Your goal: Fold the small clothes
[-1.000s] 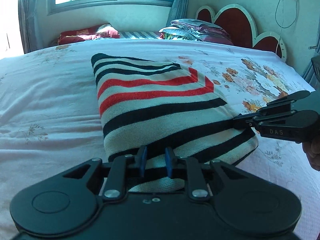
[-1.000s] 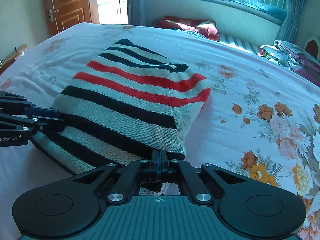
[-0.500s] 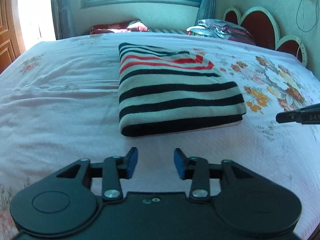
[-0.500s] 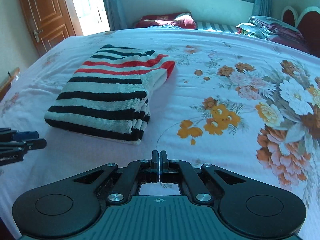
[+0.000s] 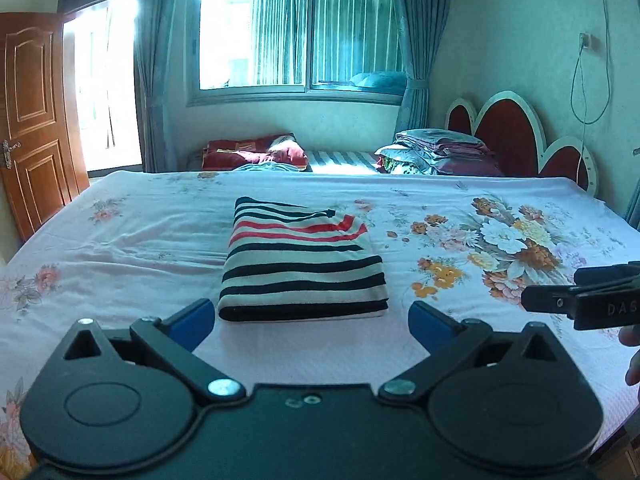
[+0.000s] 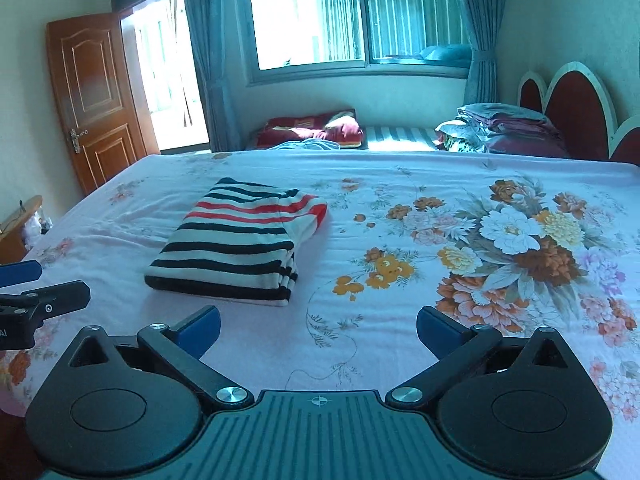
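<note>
On the flowered bedsheet, toward its middle, lies your folded striped sweater, a neat rectangle banded in black and cream with two red stripes near the far end, its thick folded edge turned toward you. Your left gripper hangs above the near part of the bed, short of that edge, its jaws opening wide with only bare sheet between the blue pads. Your right gripper is the same (jaws opening wide, nothing between them), and it sits to the right of the sweater, over the orange flower print. Each tool shows at the edge of the other's view, well apart from the garment; part of your hand appears beside the right one, though it is cut off at the frame edge and hard to read. Beyond the bed you have a stack of folded bedding, a red pillow, a curtained window and a wooden door.
</note>
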Demonstrator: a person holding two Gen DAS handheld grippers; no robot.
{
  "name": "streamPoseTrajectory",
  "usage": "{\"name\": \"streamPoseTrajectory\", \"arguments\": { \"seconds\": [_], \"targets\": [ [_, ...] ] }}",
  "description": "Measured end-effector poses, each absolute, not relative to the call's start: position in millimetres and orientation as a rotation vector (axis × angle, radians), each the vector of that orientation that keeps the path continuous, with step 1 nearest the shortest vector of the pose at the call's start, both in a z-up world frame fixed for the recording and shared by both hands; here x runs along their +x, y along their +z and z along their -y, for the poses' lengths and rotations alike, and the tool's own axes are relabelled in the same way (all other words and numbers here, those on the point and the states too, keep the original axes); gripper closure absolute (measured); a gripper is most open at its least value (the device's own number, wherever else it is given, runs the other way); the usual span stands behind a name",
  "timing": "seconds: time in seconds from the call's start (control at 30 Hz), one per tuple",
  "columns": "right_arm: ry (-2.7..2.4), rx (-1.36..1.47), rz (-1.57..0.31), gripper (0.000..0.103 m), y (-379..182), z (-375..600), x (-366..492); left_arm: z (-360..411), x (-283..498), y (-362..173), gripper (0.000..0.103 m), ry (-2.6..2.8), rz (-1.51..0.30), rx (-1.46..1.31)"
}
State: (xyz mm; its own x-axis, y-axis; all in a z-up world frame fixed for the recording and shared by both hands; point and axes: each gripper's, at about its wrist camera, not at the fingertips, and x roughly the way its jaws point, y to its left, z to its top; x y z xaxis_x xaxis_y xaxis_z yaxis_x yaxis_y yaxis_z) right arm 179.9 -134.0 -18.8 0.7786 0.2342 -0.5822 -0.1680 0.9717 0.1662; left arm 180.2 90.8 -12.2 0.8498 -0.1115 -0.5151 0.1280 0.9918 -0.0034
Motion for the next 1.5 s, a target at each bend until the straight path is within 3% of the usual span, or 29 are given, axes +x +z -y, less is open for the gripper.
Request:
{"name": "streamPoseTrajectory", "arguments": {
  "seconds": [0.57,1.5],
  "targets": [
    [0.239,0.077,-0.601,0.000,6.5,135.8,87.2,-79.1,101.5,7.7,0.000,-0.120,-0.508,0.003],
    [0.244,0.066,-0.580,0.000,16.0,133.7,88.3,-75.8,98.7,12.3,0.000,-0.129,-0.491,0.013]
  ]
}}
